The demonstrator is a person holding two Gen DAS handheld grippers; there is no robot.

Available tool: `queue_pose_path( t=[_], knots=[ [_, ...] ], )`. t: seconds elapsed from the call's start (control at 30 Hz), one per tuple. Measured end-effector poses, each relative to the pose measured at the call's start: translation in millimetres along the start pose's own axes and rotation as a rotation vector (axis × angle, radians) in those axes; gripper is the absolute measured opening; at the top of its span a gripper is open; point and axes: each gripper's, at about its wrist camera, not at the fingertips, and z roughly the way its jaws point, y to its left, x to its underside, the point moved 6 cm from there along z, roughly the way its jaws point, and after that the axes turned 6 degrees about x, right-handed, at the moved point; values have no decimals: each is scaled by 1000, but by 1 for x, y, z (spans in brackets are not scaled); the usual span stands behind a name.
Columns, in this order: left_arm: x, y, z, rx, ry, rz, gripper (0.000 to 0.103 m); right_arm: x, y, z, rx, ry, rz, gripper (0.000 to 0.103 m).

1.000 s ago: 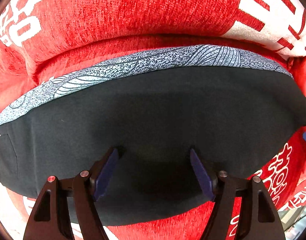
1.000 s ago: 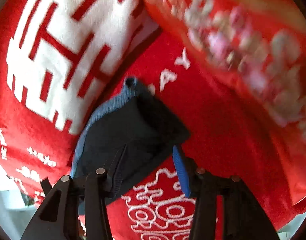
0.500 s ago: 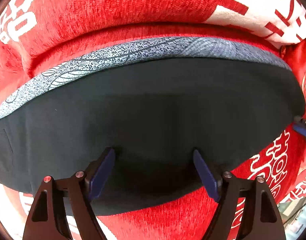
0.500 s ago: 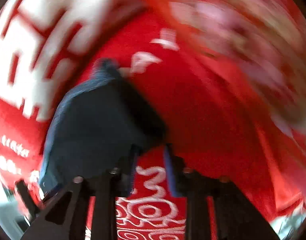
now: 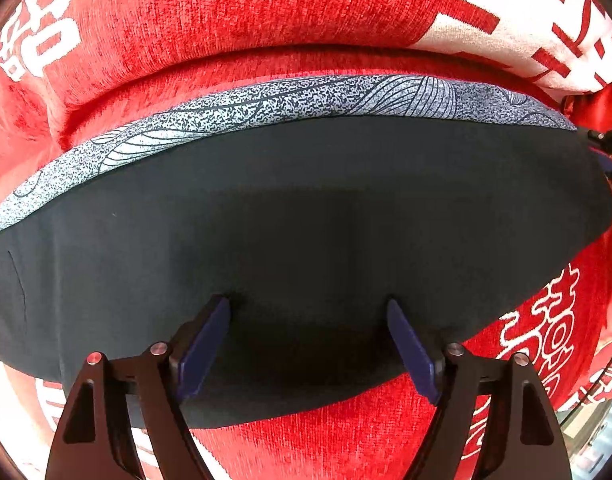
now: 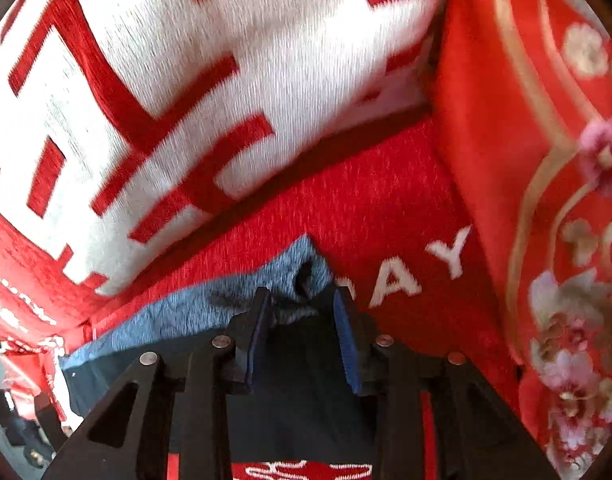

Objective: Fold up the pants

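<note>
The pants (image 5: pixel 306 232) lie flat on the red sofa cover (image 5: pixel 266 12), a dark folded slab with a speckled grey-blue band along the far edge, just below the seam where the seat meets the back cushion. My left tongs (image 5: pixel 308 320) point straight down onto the dark cloth with their blue pads (image 5: pixel 204 344) standing wide apart, tips resting on the fabric and nothing pinched between them. My right tongs (image 6: pixel 302 312) sit at the pants' far corner (image 6: pixel 302 268), where the blue-grey edge bunches up; their jaws have just been closing and now stand narrow with the bunched cloth and dark fabric between the pads, though I cannot tell whether they truly press on it. On the red cover just beside that corner I read white letters "AY" (image 6: pixel 422 268). The large white characters (image 6: pixel 166 92) fill the cushion behind, and a floral red cloth (image 6: pixel 566 220) hangs at the right.
</note>
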Motion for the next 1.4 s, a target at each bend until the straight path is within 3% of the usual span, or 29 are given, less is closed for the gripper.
queue_pose_path(
  t=[0.07, 0.13, 0.23, 0.4, 0.5, 0.6, 0.7, 0.8, 0.83, 0.87, 0.93, 0.97, 1.03, 1.1, 1.17, 1.23, 1.3, 1.4],
  knots=[
    [1, -1, 1, -3, -7, 2, 83, 1, 7, 0, -28, 14, -38, 37],
    [2, -3, 2, -9, -12, 3, 83, 4, 15, 18, -50, 99, -72, 37],
    [1, 2, 3, -11, -5, -2, 84, -3, 15, 34, 13, 114, -81, 8],
    [-12, 6, 15, -4, -4, 13, 84, -22, -13, 17, 95, -19, 87, 9],
    [-12, 7, 15, -3, -11, 16, 85, -16, -19, -6, 115, -67, 85, 11],
    [-12, 9, 14, -2, -18, 14, 85, 1, -4, -29, 65, -103, 3, 11],
    [-12, 9, 14, -8, -22, 14, 87, 20, 22, -18, 6, -20, -121, 11],
    [-12, 9, 14, -9, -14, 4, 87, 14, 24, -12, 41, -39, -88, 11],
    [-11, 9, 14, -6, -14, 2, 87, 10, 19, -11, 32, -39, -54, 15],
    [-11, 9, 14, -5, -16, 3, 87, 4, 15, -6, 19, -25, -25, 28],
    [-10, 7, 14, -10, -21, 11, 87, -2, 0, 2, 1, 29, 0, 43],
    [-10, 7, 15, -13, -26, 11, 87, -3, -3, 10, -2, 62, 8, 45],
    [-11, 7, 15, -15, -32, 5, 88, -4, -12, 25, -30, 120, 55, 44],
    [-12, 8, 16, -17, -33, 2, 88, -8, -23, 29, -53, 133, 137, 23],
    [-13, 8, 17, -16, -31, 2, 88, -17, -24, 12, -108, 56, 147, 6],
    [-13, 8, 17, -18, -31, 10, 89, -27, -22, -19, -9, -85, 87, 5],
    [-14, 7, 18, -22, -34, 16, 90, -31, -19, -44, 52, -171, 56, 6],
    [-16, 8, 17, -26, -32, 2, 91, -20, -12, -58, 25, -145, 20, 9]
  ],
)
